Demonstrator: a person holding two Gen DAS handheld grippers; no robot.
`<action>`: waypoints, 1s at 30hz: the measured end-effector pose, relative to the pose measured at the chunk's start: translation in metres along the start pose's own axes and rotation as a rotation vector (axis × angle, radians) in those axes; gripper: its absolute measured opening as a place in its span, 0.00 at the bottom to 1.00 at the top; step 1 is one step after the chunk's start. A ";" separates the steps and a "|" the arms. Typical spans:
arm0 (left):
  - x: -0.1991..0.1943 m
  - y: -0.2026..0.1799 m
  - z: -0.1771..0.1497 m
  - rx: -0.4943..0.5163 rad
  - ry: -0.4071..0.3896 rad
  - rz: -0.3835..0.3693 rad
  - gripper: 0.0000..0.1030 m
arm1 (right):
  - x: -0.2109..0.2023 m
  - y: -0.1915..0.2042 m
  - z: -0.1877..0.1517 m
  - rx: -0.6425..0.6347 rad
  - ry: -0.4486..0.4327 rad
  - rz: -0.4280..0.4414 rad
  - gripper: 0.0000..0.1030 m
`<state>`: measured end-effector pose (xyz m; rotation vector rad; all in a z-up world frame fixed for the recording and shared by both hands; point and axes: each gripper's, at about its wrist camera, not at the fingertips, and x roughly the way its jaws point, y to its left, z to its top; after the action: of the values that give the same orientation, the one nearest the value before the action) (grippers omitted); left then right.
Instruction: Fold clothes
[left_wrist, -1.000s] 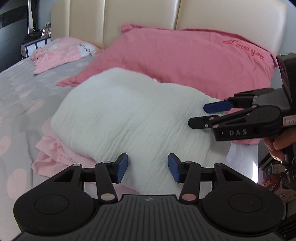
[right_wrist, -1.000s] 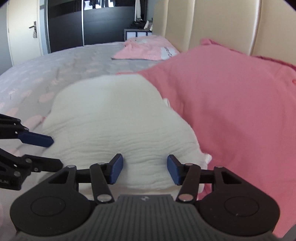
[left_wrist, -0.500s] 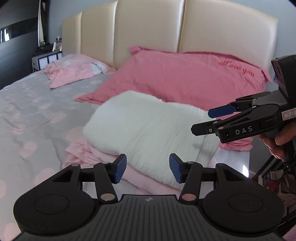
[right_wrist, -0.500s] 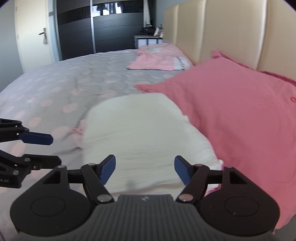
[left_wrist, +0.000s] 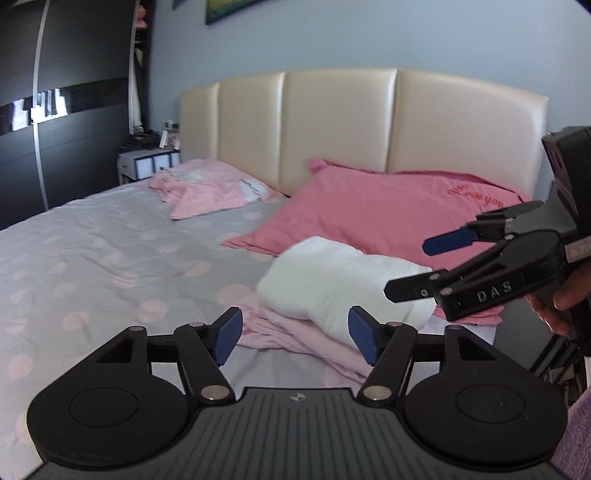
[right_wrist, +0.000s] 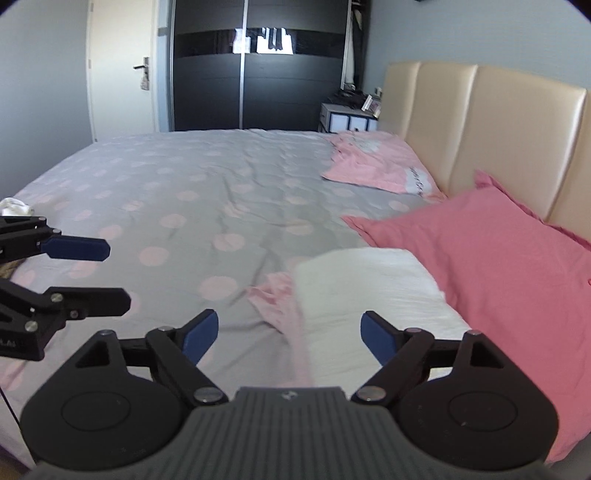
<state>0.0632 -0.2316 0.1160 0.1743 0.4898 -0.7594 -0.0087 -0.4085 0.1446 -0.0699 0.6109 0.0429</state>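
- Left wrist view shows the bed (left_wrist: 92, 258) with its grey dotted cover as the biggest thing; the folded pile lies near the bed's right edge, just before the dark pink pillow (left_wrist: 376, 210).
- On this pile, the white folded cloth (left_wrist: 332, 284) rests on top of a pale pink garment (left_wrist: 295, 332), and its long axis runs from the bed's middle toward the pillow side.
- From the left claw (left_wrist: 295, 330) the pile lies straight ahead and below; from the right claw (right_wrist: 288, 332) it lies ahead and a little to the right, so I judge both are about equally near, with neither touching it.
- Another pink garment (right_wrist: 373, 166) lies unfolded near the headboard, well apart from both claws; if it is the next piece, the left claw seems the nearer one.
- Both claws stand spread with nothing between the pads; their jaws have just been opening wider.
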 end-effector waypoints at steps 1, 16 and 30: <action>-0.009 0.004 -0.002 -0.006 -0.007 0.018 0.62 | -0.003 0.010 -0.001 -0.004 -0.009 0.008 0.86; -0.124 0.061 -0.069 -0.148 -0.074 0.302 0.65 | -0.011 0.168 -0.046 0.006 -0.083 0.049 0.93; -0.159 0.092 -0.141 -0.292 -0.068 0.601 0.74 | 0.012 0.259 -0.091 0.012 -0.116 -0.008 0.93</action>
<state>-0.0223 -0.0217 0.0674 0.0178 0.4460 -0.1024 -0.0663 -0.1570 0.0498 -0.0578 0.4949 0.0356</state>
